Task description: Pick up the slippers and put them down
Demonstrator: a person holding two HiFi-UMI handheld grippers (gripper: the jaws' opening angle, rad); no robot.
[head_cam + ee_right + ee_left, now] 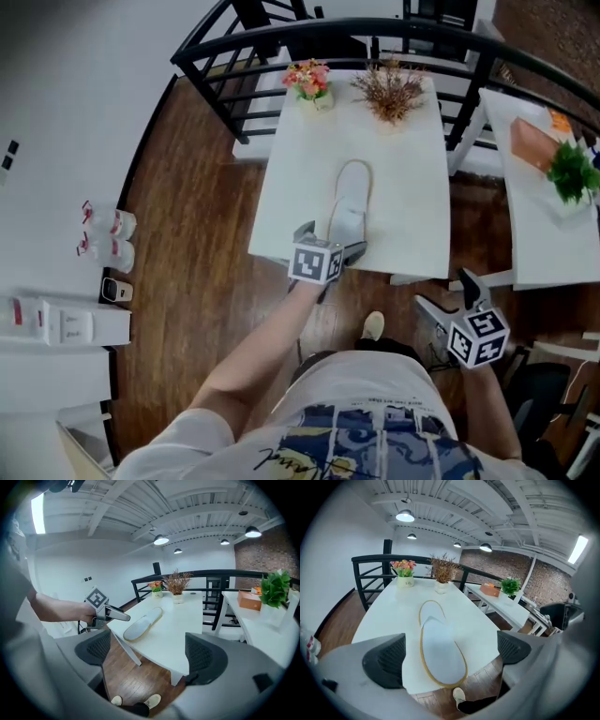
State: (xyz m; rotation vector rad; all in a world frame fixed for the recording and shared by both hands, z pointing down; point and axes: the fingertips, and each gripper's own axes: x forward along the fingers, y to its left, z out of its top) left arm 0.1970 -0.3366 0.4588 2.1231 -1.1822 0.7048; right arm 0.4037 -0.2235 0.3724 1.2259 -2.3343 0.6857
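A white slipper (351, 202) with a tan rim lies flat on the white table (403, 187), its heel at the near edge. My left gripper (330, 240) hovers at that heel, jaws wide open. In the left gripper view the slipper (440, 648) lies between the two pads (386, 660), which stand apart from it. My right gripper (448, 292) is off the table's near right corner over the floor, open and empty. The right gripper view shows the slipper (143, 623) and the left gripper (115, 615) to its left.
A flower pot (311, 82) and a dried plant (389, 89) stand at the table's far end. A black railing (281, 37) runs behind. A second white table (525, 225) at the right holds a green plant (572, 171) and an orange box (534, 142). Bottles (108, 234) sit far left.
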